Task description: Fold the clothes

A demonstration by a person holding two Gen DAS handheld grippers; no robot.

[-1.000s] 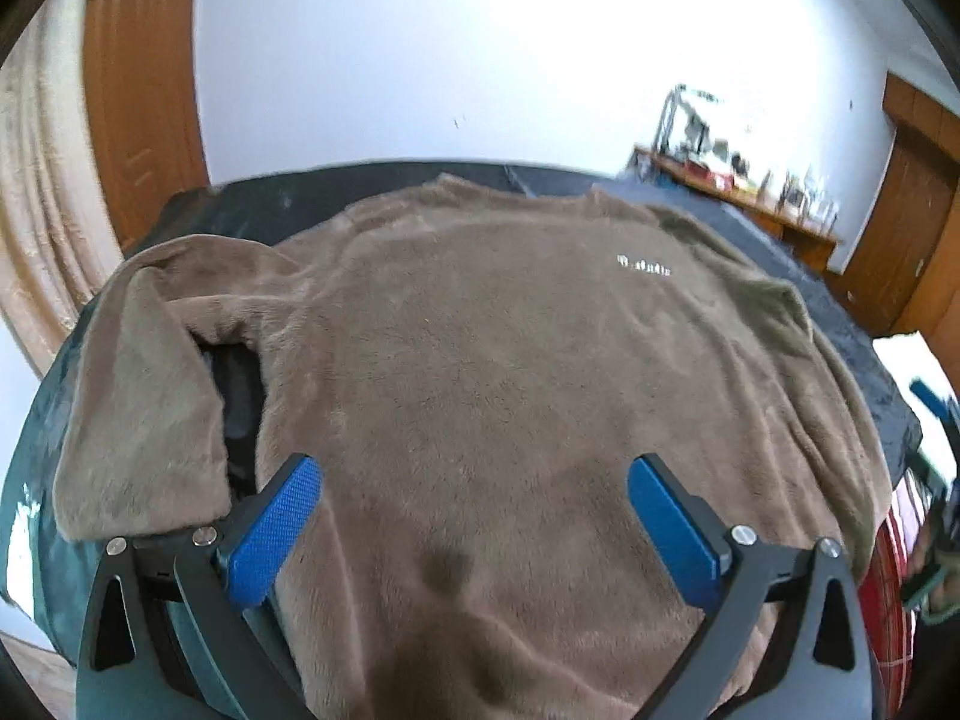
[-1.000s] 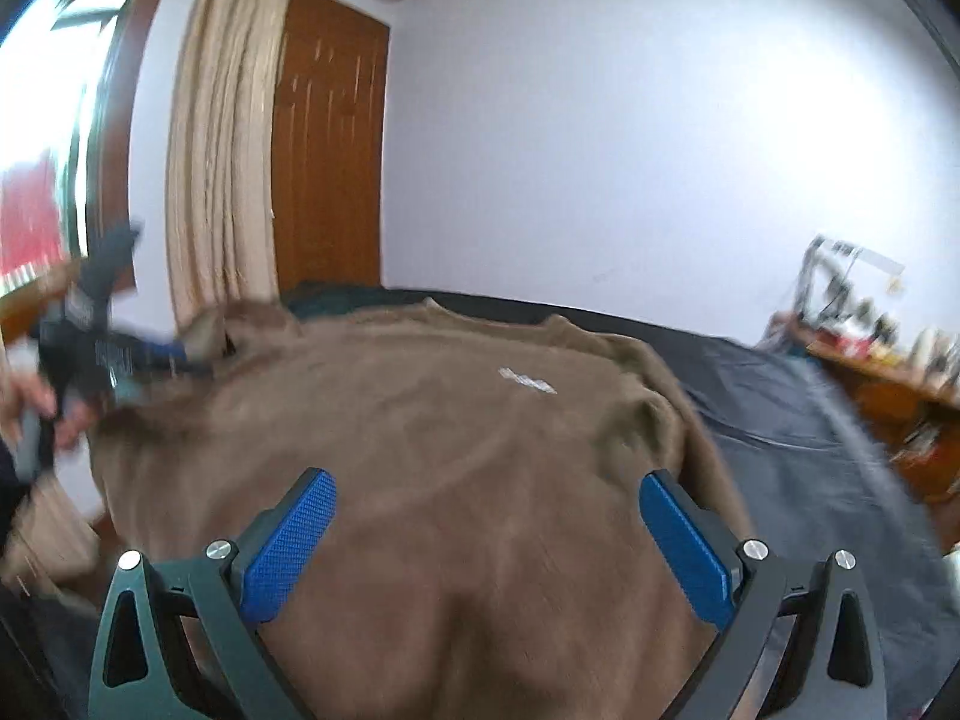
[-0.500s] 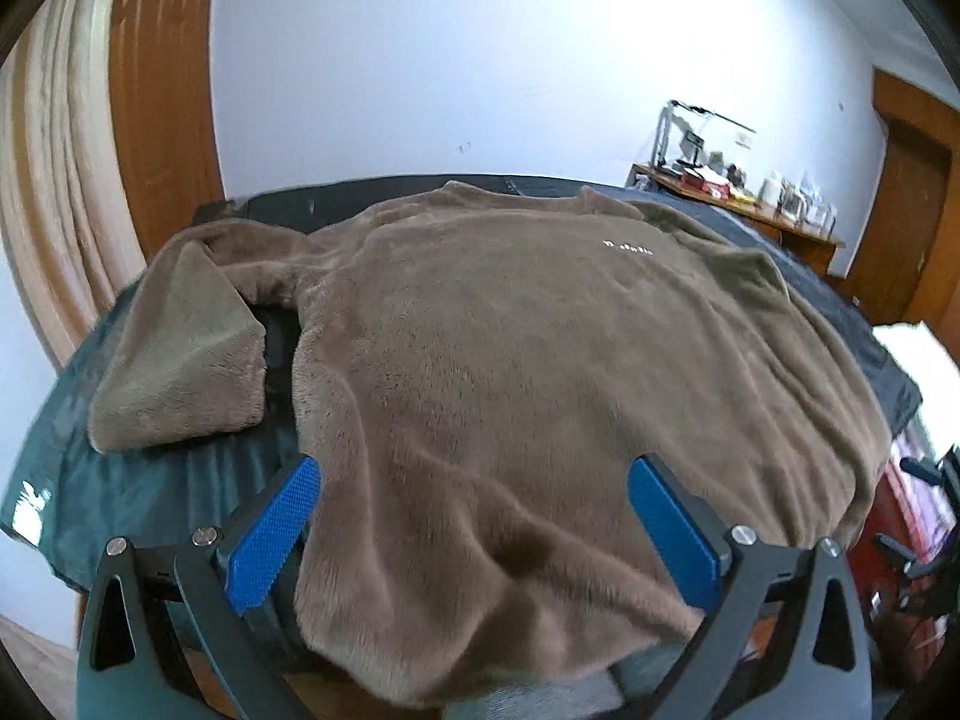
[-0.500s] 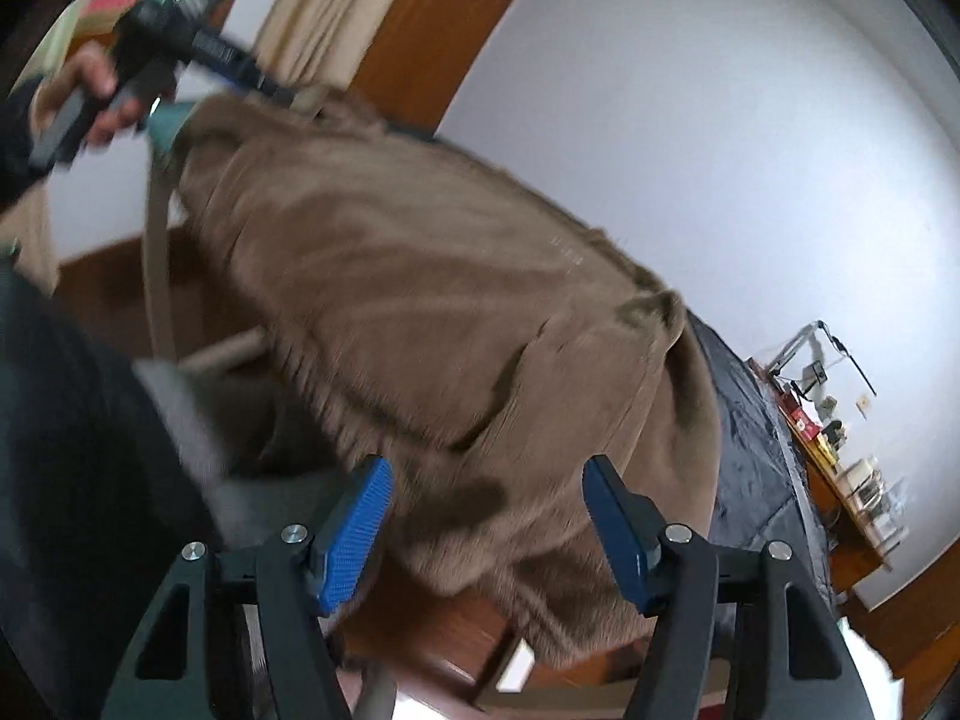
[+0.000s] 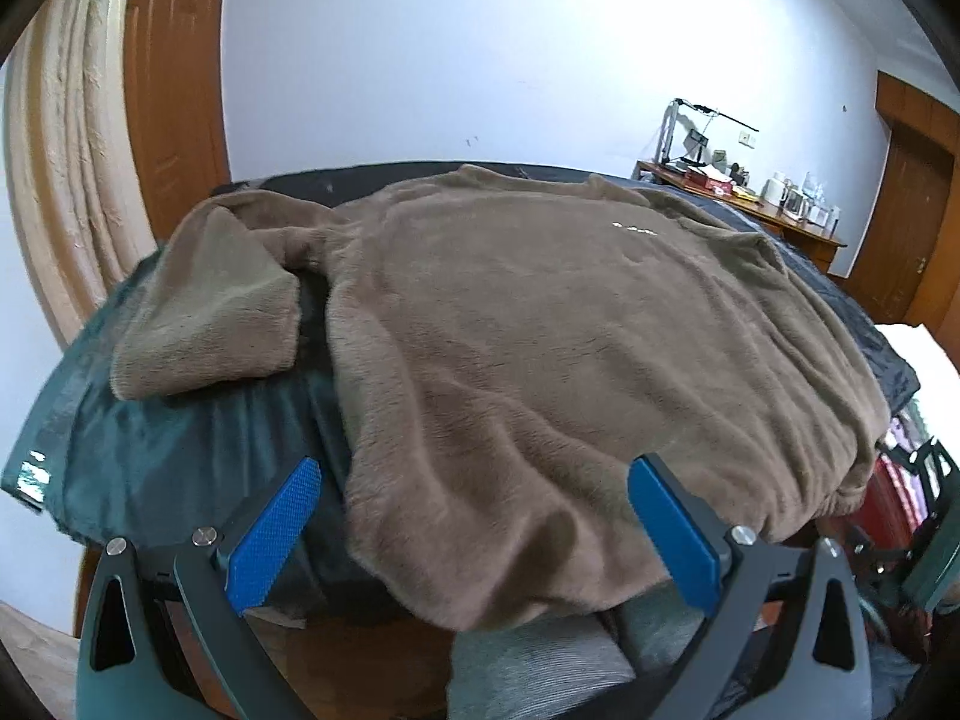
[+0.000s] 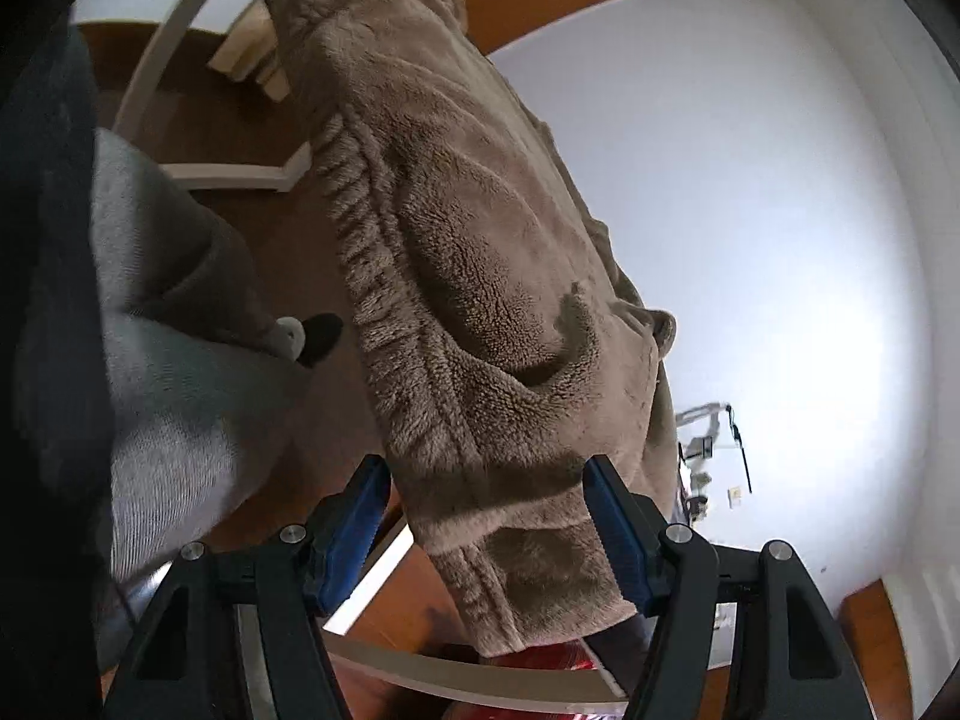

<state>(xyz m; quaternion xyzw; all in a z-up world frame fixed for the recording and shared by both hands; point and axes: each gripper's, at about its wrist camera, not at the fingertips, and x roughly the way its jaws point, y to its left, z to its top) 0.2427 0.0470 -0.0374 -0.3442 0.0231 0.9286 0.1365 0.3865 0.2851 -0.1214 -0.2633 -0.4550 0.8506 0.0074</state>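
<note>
- The brown fleece sweater [image 5: 540, 324] lies spread flat over the dark-covered table [image 5: 150, 450] — its hem droops off the near edge.
- The left gripper [image 5: 474, 516] hovers at that hem, jaws wide, holding nothing.
- The right gripper [image 6: 486, 522] straddles the ribbed hem corner [image 6: 528, 564] — jaws parted, not yet clamped.

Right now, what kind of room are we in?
Probably a room in someone's home, maybe a bedroom. There's a wooden door, a beige curtain, a cluttered wooden side table, and a fuzzy brown sweater spread on a dark cover.
</note>
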